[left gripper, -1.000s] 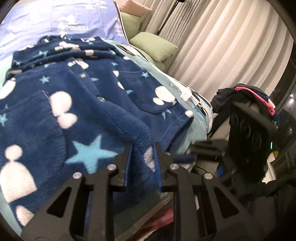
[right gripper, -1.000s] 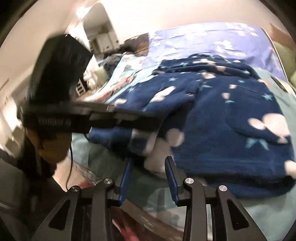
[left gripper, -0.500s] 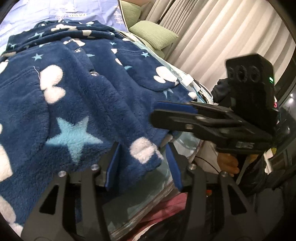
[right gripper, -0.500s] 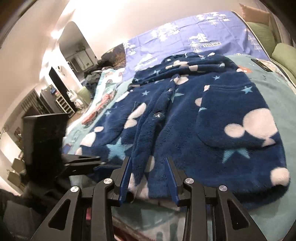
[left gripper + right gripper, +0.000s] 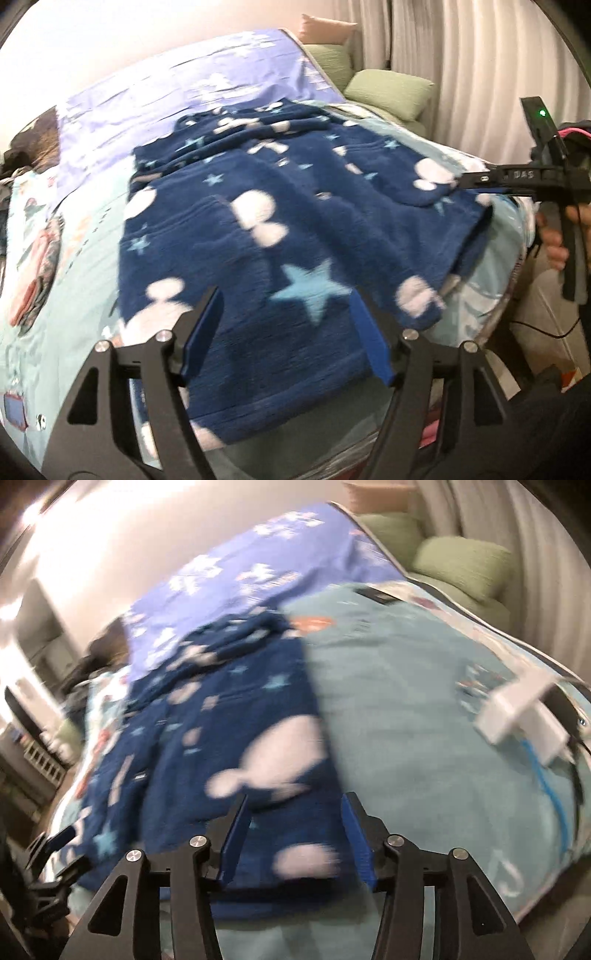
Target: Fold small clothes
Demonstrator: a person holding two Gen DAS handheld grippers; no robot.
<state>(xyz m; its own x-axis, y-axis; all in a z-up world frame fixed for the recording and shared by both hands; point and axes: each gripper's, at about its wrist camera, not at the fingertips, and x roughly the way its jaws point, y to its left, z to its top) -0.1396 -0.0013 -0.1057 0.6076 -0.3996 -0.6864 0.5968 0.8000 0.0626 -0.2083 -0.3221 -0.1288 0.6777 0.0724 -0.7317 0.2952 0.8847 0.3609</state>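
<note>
A dark blue fleece garment (image 5: 280, 221) with white shapes and light blue stars lies spread flat on the bed. It also shows in the right wrist view (image 5: 236, 738). My left gripper (image 5: 286, 332) is open and empty, just above the garment's near hem. My right gripper (image 5: 295, 834) is open and empty over the garment's near right corner. The right gripper also shows in the left wrist view (image 5: 491, 184) at the garment's right edge. The left gripper shows in the right wrist view (image 5: 55, 845) at the lower left.
The bed has a light teal sheet (image 5: 406, 701) and a lavender blanket (image 5: 166, 99) at the far end. Green pillows (image 5: 388, 92) and curtains stand at the right. A white plug block with a blue cable (image 5: 524, 716) lies on the sheet at right.
Both grippers have opened wider and let go of the garment's hem. They have drawn apart sideways, and the garment now lies flat. Both views are blurred by motion.
</note>
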